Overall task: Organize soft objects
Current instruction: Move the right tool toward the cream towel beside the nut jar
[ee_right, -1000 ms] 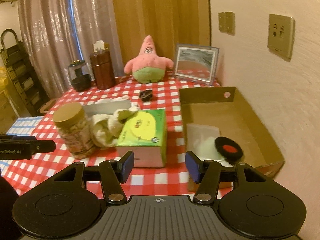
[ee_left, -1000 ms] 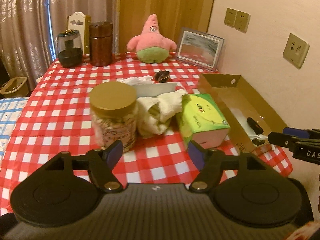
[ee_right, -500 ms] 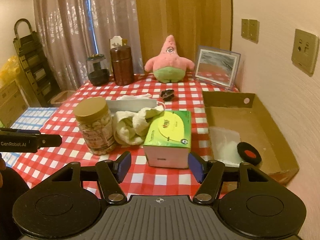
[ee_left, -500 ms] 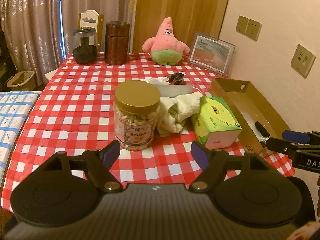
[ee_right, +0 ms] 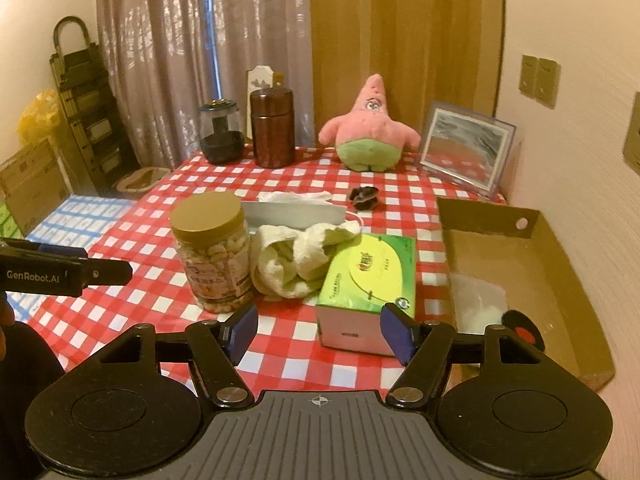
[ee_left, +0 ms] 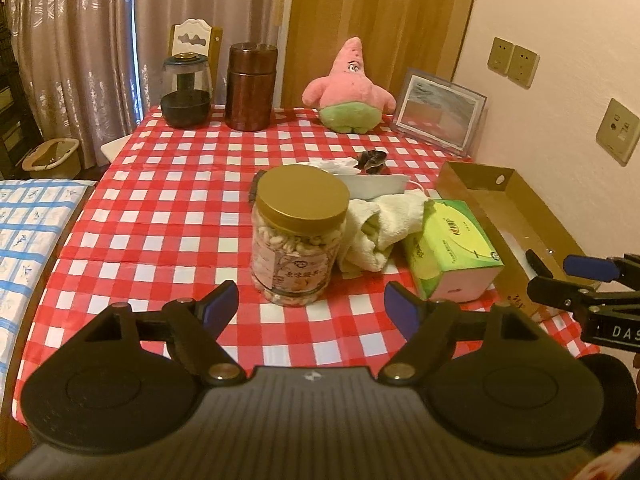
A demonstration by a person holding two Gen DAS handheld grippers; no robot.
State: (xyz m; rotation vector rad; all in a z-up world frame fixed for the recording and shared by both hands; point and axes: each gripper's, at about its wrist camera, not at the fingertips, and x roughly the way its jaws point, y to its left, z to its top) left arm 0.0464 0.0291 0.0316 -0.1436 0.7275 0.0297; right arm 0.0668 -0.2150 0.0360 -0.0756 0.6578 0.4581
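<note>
Left wrist view: left hand-held gripper (ee_left: 311, 306) empty, jaws just widening; cream towel (ee_left: 378, 228) on worktop (ee_left: 160, 216) between jar (ee_left: 298, 236) and tissue pack (ee_left: 450, 248).

Right wrist view: right hand-held gripper (ee_right: 318, 330) likewise widening, empty. Cardboard box (ee_right: 560, 280) right holds little; plush (ee_right: 370, 128) far, unsorted.

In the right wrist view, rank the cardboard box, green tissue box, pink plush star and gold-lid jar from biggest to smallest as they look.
1. cardboard box, clearly largest.
2. green tissue box.
3. pink plush star and gold-lid jar look alike; the plush sits farther back, so I won't rank them.
</note>
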